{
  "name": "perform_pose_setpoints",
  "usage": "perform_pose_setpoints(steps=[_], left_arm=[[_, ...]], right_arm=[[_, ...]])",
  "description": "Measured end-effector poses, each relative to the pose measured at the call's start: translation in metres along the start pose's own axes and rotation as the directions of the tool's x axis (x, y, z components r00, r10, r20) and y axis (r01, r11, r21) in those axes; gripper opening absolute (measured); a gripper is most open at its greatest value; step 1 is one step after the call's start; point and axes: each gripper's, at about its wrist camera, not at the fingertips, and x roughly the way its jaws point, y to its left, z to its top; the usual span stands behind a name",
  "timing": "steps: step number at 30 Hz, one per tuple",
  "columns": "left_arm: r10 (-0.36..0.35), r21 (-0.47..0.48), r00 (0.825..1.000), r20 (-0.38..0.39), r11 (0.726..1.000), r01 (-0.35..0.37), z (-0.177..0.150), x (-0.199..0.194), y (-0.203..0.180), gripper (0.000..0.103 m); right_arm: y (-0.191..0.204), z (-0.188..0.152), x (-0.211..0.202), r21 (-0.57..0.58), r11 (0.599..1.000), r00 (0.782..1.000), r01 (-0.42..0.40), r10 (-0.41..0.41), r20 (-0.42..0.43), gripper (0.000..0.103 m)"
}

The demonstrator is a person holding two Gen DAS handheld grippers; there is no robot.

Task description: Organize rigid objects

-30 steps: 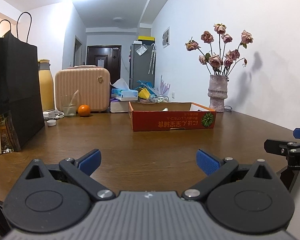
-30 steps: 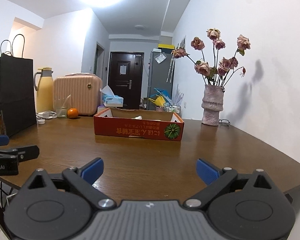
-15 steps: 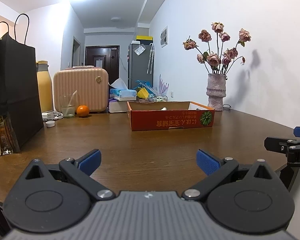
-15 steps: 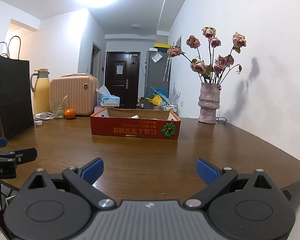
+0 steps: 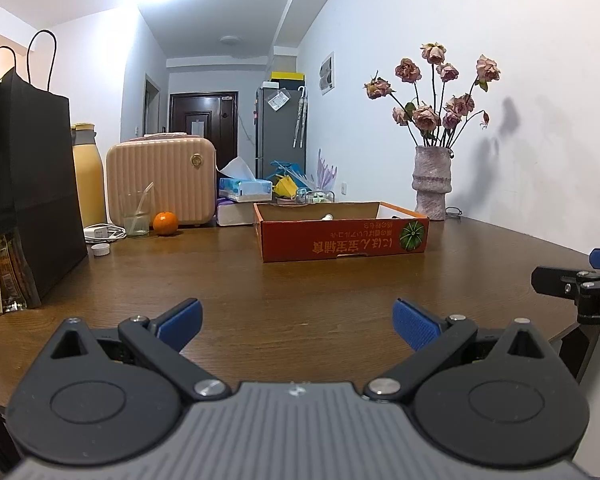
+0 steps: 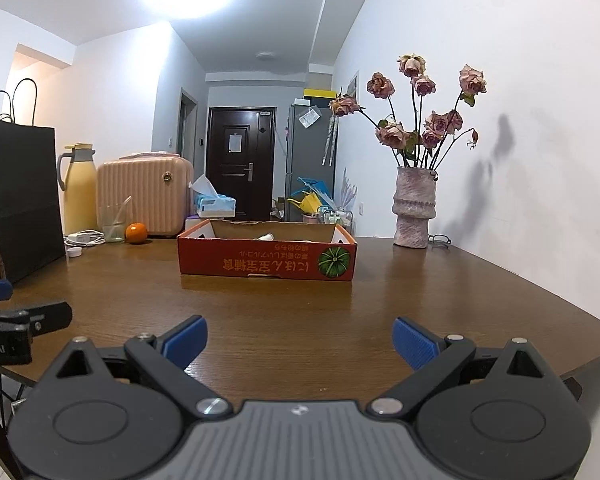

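the left gripper (image 5: pixel 296 320) and right gripper (image 6: pixel 300 340) hung with jaws wide apart and empty, near the table (image 6: pixel 300 308) edge; the red cardboard box (image 6: pixel 266 266) sat farther back at centre.

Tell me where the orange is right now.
The orange sits on the far left of the table in both views, between the drinking glass and the pink suitcase.

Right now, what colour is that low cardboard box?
Orange-red cardboard box, green pumpkin print; clearest in the right wrist view.

Shallow red cardboard box (image 6: pixel 266 266) sits open mid-table; a small white object (image 6: pixel 265 237) lies inside
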Motion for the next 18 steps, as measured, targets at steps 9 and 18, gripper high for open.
perform_pose_setpoints(steps=[9, 18], left_arm=[[0.002, 0.002, 1.0, 0.006, 1.0, -0.002, -0.0007, -0.0006, -0.0004, 0.103], [-0.011, 0.015, 1.0, 0.016, 1.0, 0.01, 0.0003, -0.0039, -0.0022, 0.103]], right_arm=[[0.0001, 0.001, -0.0006, -0.003, 1.0, 1.0, -0.002, 0.002, 0.01, 0.099], [0.0003, 0.0016, 0.0014, -0.006, 1.0, 1.0, 0.002, -0.002, -0.004, 0.099]])
